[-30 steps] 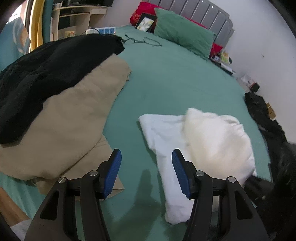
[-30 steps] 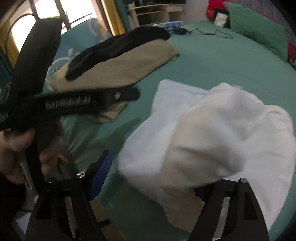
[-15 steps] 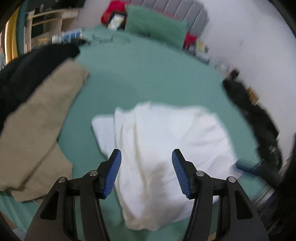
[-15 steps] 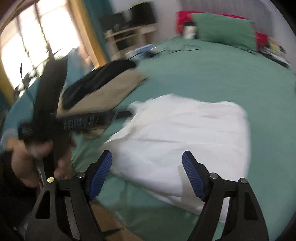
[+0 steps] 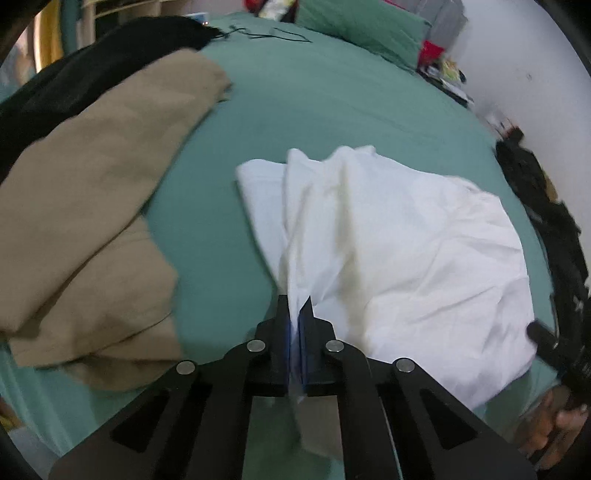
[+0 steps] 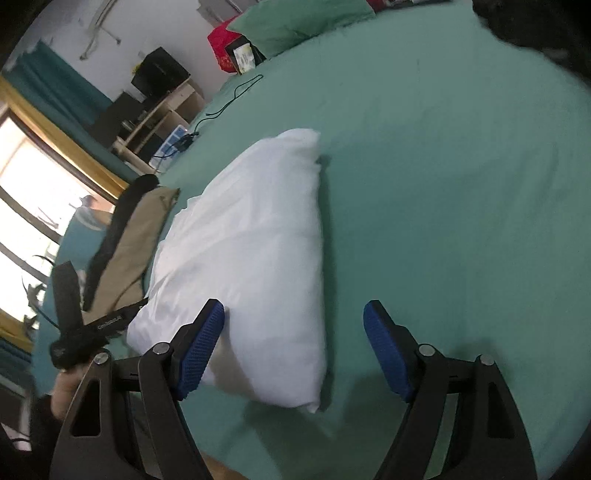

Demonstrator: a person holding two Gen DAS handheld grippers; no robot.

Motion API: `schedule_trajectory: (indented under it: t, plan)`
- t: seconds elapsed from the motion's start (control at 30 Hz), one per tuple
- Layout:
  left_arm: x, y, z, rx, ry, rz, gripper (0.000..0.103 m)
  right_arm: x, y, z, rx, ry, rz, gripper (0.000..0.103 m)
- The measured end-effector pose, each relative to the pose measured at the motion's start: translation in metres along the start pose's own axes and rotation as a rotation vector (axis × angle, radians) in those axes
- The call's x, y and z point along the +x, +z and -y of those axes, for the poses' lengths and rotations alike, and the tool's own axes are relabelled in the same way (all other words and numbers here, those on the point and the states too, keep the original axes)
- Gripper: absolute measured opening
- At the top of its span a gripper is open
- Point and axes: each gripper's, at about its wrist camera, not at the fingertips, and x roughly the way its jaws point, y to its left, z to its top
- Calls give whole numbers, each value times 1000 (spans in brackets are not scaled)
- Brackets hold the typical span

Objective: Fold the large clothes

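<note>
The left gripper has just been closing, and its jaws are now pinched shut on the near edge of the white garment, a thin pleat of cloth running up between the blue pads at the lower centre of the left wrist view. The garment lies partly folded on the green bedsheet, filling the centre and right of that frame. The right gripper hangs over the garment's near corner in the lower middle of its own view, jaws spread wide with nothing clamped; its left pad sits against the cloth's edge, its right pad over bare sheet. I would judge this the start of another fold: one corner taken, the other not yet. The next move seems to call for the right jaws to close on the matching corner, so both hands can lift and carry the edge across evenly; a one-sided pull would likely drag the soft cloth askew. Around it, a tan garment lies at the left of the left wrist view with a black garment over its far end. A green pillow rests at the top, a thin cable trails beside it, and a window glows at the left of the right wrist view.
</note>
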Motion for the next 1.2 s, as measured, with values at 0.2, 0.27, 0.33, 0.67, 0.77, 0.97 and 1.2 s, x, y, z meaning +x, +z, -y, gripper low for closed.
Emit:
schedule_trajectory:
  t: [0.2,0.27,0.33,0.67,0.77,0.97,1.2]
  plan:
    - [-20,-6,-9,-89,-136,50,4,10,-17,-4,-2,-14,3,30]
    - [-25,-7,-5,-86,-136,63,11,9,-14,-9,-35,-37,-16,18]
    - [-30,-10,-1,-81,-138,80,32,3,-13,-22,-122,-118,-24,13]
    - [-46,-13,17,-80,-237,172,64,-46,-27,-27,-271,-363,-3,12]
    - [-34,-17,24,-73,-226,124,64,-57,-38,-14,-251,-396,-9,13]
    - [-3,-25,44,-7,-167,1,67,-55,-47,11,-168,-295,-53,23]
    - [-7,-24,54,-1,-165,53,68,-84,-33,19,-149,-235,22,46]
